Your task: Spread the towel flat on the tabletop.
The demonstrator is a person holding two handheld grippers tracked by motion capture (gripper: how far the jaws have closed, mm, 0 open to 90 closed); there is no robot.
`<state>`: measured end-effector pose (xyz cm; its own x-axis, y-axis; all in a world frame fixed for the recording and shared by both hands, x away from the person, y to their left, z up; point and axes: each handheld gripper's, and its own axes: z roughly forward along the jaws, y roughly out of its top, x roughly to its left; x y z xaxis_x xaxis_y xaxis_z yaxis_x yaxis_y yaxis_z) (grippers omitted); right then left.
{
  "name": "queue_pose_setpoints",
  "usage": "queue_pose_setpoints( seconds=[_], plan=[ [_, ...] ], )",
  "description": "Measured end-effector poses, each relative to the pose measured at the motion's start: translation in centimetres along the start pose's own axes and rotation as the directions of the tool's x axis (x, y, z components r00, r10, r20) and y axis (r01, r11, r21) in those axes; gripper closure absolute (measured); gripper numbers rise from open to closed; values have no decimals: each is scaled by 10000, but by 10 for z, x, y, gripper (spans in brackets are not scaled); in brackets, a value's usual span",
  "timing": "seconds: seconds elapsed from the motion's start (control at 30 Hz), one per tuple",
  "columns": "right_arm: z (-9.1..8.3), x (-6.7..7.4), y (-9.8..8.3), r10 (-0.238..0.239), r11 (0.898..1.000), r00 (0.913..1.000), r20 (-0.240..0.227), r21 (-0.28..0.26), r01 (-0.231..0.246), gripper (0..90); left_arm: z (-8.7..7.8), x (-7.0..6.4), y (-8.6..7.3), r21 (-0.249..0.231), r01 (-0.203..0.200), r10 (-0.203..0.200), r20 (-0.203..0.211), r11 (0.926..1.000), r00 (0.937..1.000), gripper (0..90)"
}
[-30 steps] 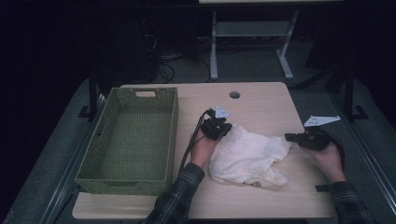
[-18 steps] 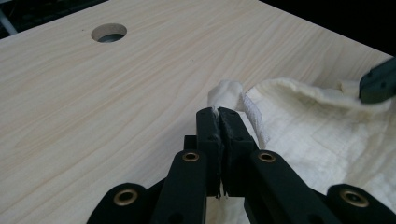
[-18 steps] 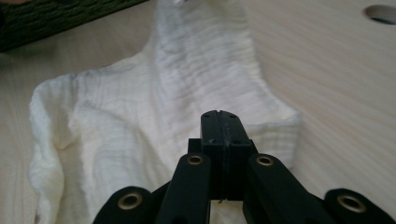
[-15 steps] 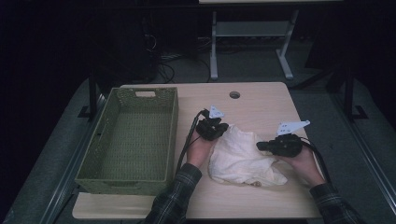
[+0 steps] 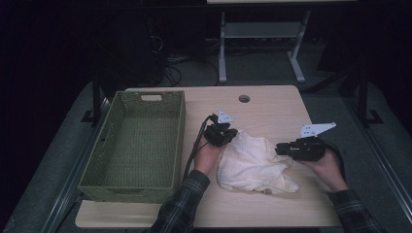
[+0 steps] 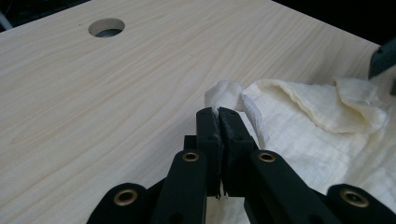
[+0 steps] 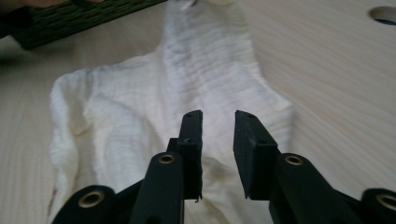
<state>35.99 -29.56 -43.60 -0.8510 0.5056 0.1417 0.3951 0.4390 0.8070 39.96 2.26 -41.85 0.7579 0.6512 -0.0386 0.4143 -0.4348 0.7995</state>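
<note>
A cream cloth (image 5: 252, 165) lies crumpled on the wooden table (image 5: 272, 109), between the person's two hands. My left gripper (image 5: 230, 136) is at the cloth's upper left corner. In the left gripper view its jaws are shut on a pinch of that corner of the cloth (image 6: 317, 116), and the left gripper (image 6: 219, 112) rests low over the table. My right gripper (image 5: 280, 148) points left at the cloth's right edge. Its jaws have just been opening. In the right gripper view the right gripper (image 7: 218, 122) stands apart over the cloth (image 7: 140, 107), with no fabric pressed between the pads.
A green woven basket (image 5: 177, 145) stands empty on the left side of the table, and its edge is seen in the right gripper view as the basket (image 7: 70, 18). A round cable hole (image 5: 244, 98) is at the table's far middle. Bare tabletop lies beyond the cloth.
My right gripper moved left from the table's right side, carrying the cloth's right corner inward, and its jaws have parted. The stretched cloth has bunched up. The left gripper stayed put.
</note>
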Motion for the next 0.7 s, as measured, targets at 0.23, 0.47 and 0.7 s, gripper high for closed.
queue_pose_setpoints(
  seconds=[0.23,0.47,0.7],
  plan=[
    [15,7,0,-271,9981,9986,-445,539,294,681,-2,1,0,-37,1,-2,-63,10000,10000,872],
    [20,7,0,-418,9958,9990,-138,813,428,865,-7,6,1,-173,221,-227,-317,9996,9992,873],
    [-15,-23,8,199,9996,9937,1107,-235,-174,873,-14,13,3,-396,437,-473,-957,9983,9943,873]
  ],
)
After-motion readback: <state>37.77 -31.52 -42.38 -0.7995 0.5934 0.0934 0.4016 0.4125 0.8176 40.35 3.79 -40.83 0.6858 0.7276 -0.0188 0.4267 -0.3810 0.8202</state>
